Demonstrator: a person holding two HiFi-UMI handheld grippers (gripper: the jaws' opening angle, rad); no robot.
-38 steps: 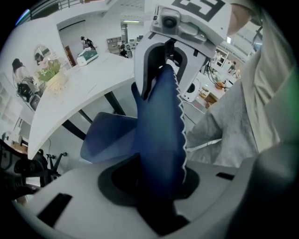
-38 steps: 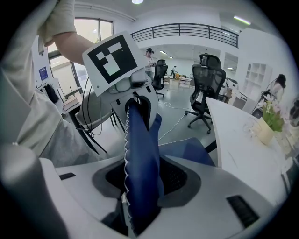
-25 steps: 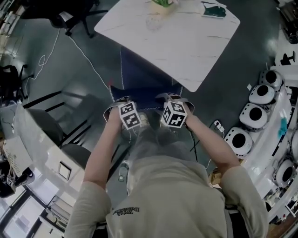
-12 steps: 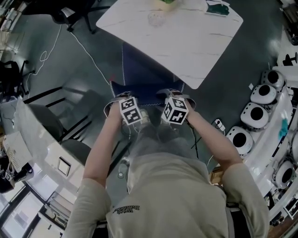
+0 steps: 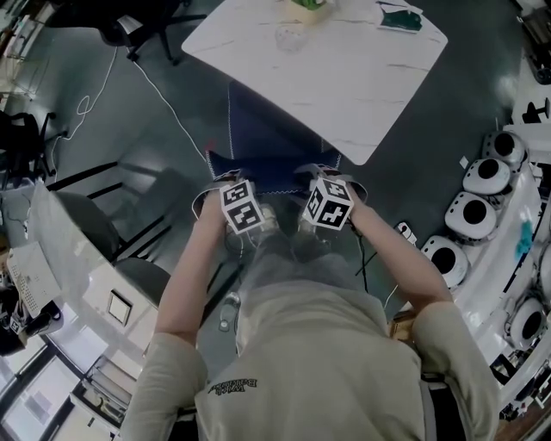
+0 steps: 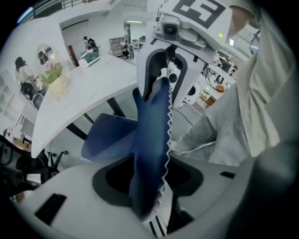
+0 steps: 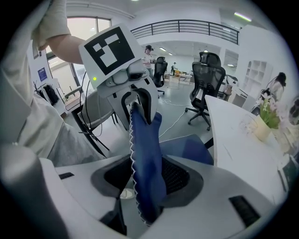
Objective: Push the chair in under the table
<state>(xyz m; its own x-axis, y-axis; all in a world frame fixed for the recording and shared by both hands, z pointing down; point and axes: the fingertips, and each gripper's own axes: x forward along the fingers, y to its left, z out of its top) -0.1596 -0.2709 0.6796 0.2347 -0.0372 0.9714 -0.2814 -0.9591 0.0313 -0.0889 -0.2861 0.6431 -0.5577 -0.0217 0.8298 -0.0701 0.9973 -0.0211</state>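
Observation:
A blue chair (image 5: pixel 258 129) with white zigzag stitching stands with its seat under the white table (image 5: pixel 344 77). Its backrest top edge (image 5: pixel 274 179) lies just in front of me. My left gripper (image 5: pixel 222 191) straddles that edge at the left and my right gripper (image 5: pixel 334 184) straddles it at the right. In the left gripper view the backrest (image 6: pixel 152 140) runs between the jaws of the left gripper (image 6: pixel 150 179) with gaps beside it. The right gripper (image 7: pixel 145 179) likewise has the backrest (image 7: pixel 145 154) between its jaws. Both pairs of jaws have just been opening.
A glass (image 5: pixel 290 36), a plant (image 5: pixel 308 3) and a dark green item (image 5: pixel 399 17) sit on the table. A white cable (image 5: pixel 155 95) crosses the floor. Black chair frames (image 5: pixel 95 224) stand at the left, round white devices (image 5: pixel 469 215) at the right.
Both grippers stay at the backrest's top edge and the chair keeps its place under the table. Only the head view has shifted slightly.

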